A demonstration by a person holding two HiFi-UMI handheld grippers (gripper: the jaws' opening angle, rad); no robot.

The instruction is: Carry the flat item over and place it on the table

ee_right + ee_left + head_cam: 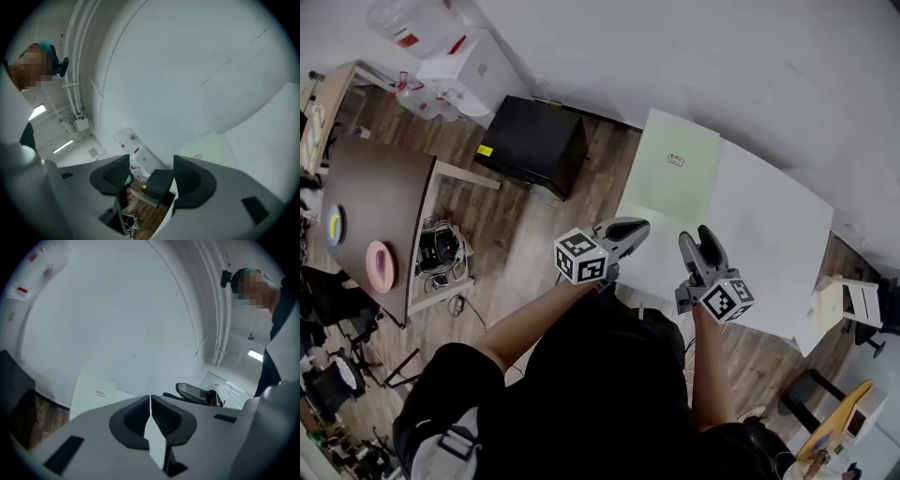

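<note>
A pale green flat sheet (675, 173) with a small label lies on the far left part of the white table (773, 234); it also shows in the left gripper view (91, 394) and the right gripper view (206, 152). My left gripper (636, 226) hovers at the table's near left edge, short of the sheet. Its jaws (150, 404) are pressed together and I see nothing between the pads. My right gripper (698, 237) hangs beside it over the table's near edge. It is open (151, 171) and empty, with only floor and a black box seen through the gap.
A black box (532, 142) stands on the wood floor left of the white table. Further left is a brown desk (380, 187) with a pink object (381, 265), with cables on a shelf below it. White containers (464, 61) sit by the wall. A small white stand (855, 302) is at the right.
</note>
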